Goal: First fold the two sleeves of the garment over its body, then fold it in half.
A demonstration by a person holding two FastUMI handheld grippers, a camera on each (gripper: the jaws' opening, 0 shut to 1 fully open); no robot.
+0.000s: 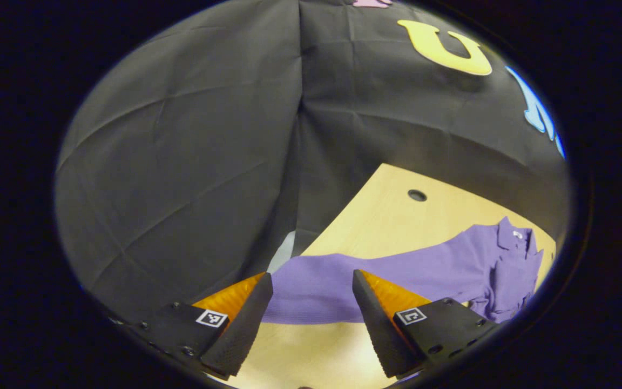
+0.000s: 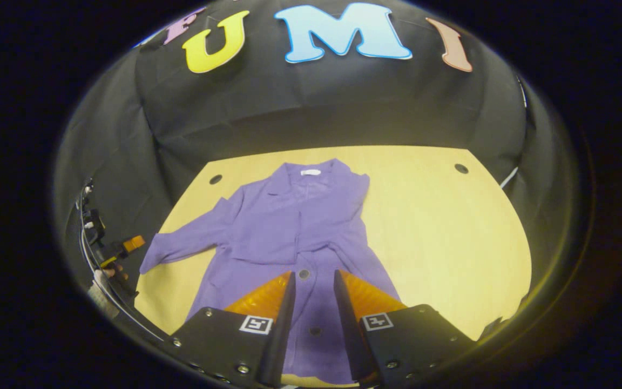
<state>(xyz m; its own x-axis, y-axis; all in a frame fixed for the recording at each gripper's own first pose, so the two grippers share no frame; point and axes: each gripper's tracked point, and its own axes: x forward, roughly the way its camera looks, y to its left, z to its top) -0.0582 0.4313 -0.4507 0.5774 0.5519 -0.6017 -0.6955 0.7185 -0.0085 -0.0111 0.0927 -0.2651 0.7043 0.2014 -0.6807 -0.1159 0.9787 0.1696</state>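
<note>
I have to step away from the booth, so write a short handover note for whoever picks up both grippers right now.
Left gripper: open, holding nothing, above the outstretched sleeve near the table edge.
Right gripper: open, holding nothing, over the lower front of the purple garment.
Garment lies flat, collar toward the far wall.
Done: one sleeve already lies folded across the body.
Left: fold the outstretched sleeve over the body, then fold the garment in half.
</note>
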